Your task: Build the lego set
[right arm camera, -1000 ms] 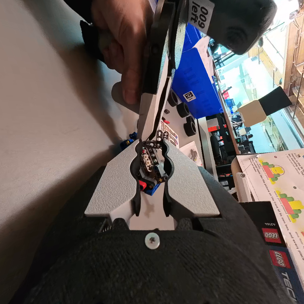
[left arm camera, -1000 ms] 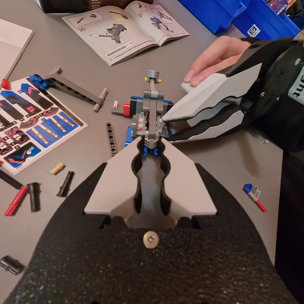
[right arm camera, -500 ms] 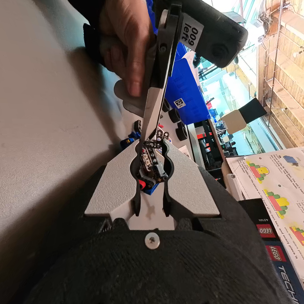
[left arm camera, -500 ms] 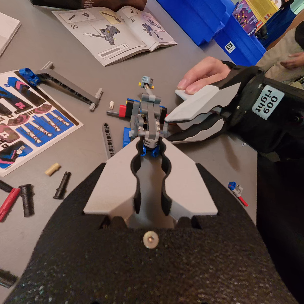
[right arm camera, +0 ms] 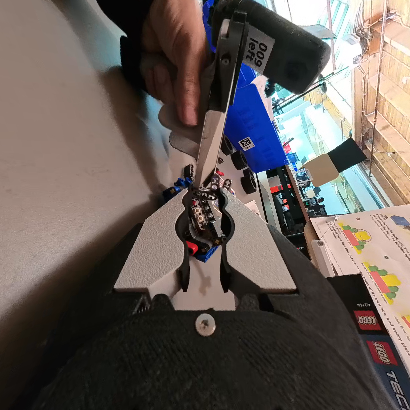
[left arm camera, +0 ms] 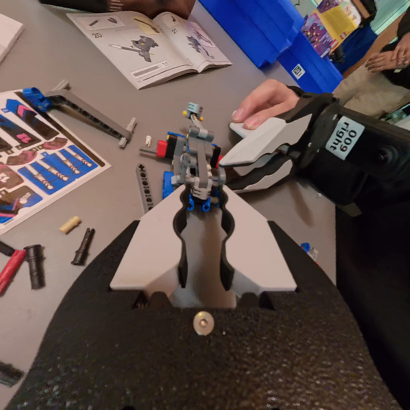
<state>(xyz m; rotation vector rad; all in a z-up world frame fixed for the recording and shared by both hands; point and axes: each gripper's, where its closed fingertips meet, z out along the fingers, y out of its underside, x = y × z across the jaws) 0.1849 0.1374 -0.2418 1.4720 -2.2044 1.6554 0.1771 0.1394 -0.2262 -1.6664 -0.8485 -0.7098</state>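
Observation:
A small brick model [left arm camera: 197,155] in grey, blue, red and black stands on the grey table [left arm camera: 221,93]. My left gripper [left arm camera: 202,190] is open. Its fingers [left arm camera: 155,239] flank the model's near end with its blue pins, and a gap shows beside each pad. My right gripper [left arm camera: 224,174] comes in from the right and is shut on the model's side. In the right wrist view the model [right arm camera: 202,219] sits clamped between my right gripper's [right arm camera: 204,192] pads. The left gripper [right arm camera: 196,184] shows there edge-on, its tip at the model's far end.
An open instruction booklet [left arm camera: 150,44] lies behind the model and a sticker sheet [left arm camera: 44,159] at the left. A long grey beam [left arm camera: 88,115], a black beam [left arm camera: 145,186] and loose pins [left arm camera: 83,246] lie around. Blue bins [left arm camera: 266,33] stand far right, with black tyres [right arm camera: 239,159] beside them. My two grippers' fingertips are within a few centimetres of each other.
My left gripper's fingers have spread apart and let go of the model's near end. My right gripper keeps its hold on the model, which has barely moved.

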